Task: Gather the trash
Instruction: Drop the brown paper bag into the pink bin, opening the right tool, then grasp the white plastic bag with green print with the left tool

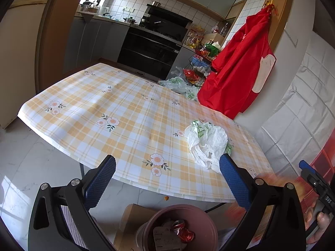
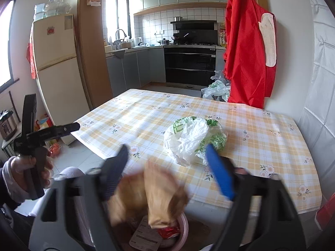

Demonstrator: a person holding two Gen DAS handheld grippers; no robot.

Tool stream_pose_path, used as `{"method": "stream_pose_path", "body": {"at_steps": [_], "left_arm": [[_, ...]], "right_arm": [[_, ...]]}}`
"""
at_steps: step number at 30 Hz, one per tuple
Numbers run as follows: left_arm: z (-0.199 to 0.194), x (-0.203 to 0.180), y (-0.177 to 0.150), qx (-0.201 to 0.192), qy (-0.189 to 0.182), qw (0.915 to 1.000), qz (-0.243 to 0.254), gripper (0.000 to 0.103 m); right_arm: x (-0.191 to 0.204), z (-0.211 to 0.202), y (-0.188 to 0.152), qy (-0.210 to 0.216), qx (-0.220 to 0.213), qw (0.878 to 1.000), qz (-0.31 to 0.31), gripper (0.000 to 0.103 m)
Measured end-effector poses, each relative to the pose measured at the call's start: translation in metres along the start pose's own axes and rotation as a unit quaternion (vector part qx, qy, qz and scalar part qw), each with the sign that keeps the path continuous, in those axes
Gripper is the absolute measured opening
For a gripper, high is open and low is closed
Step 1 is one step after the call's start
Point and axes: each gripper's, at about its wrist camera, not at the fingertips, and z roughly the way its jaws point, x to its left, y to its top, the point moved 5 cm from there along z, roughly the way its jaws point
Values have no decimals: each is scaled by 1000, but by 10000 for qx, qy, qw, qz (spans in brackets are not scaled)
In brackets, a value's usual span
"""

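Observation:
A crumpled white plastic bag with green print (image 1: 207, 140) (image 2: 192, 140) lies on the table with the yellow checked cloth (image 1: 125, 113) (image 2: 261, 138), near its front edge. Below that edge stands a mauve round bin (image 1: 159, 213) (image 2: 185, 228) holding a crushed red can (image 1: 182, 230) and a printed card. My left gripper (image 1: 167, 177) hangs open and empty above the bin. My right gripper (image 2: 167, 169) is open too; a blurred brown paper bag (image 2: 159, 198) is below its fingers, over the bin, with the pads clear of it.
A red apron (image 2: 247, 48) hangs on the wall at the table's right. More plastic bags (image 1: 178, 83) and a wire rack (image 1: 199, 67) sit on the floor beyond the table. Flat cardboard (image 1: 129, 219) lies beside the bin. A fridge (image 2: 56, 73) stands at the left.

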Motion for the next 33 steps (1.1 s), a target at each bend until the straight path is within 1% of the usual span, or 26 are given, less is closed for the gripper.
{"method": "stream_pose_path", "body": {"at_steps": [1,2,5,9,14,22,25,28,33], "left_arm": [[0,0,-1,11,2,10000,-1,97],[1,0,-2,20,3,10000,1,97],[3,0,-4,49,16,10000,17,97],[6,1,-7,98,39,9999,6,97],[15,0,-12,225,67,9997,40,97],[35,-8,-20,490,93,9985,202,97],[47,-20,-21,583,42,9976,379,97],[66,-32,-23,734,-25,9964,429,97],[116,-68,-20,999,-294,9936,427,97]], "right_arm": [[0,-1,1,-24,-48,10000,-1,85],[0,-2,2,-68,-68,10000,3,92],[-7,-1,2,-316,-104,9994,90,97],[-23,4,-2,-589,0,9978,294,97],[-42,13,-12,-819,115,9952,530,97],[-66,32,-30,-1028,315,9912,777,97],[-77,40,-37,-1113,363,9893,873,97],[-90,47,-46,-1136,420,9871,1043,97],[-116,60,-62,-1171,509,9824,1365,97]]}}
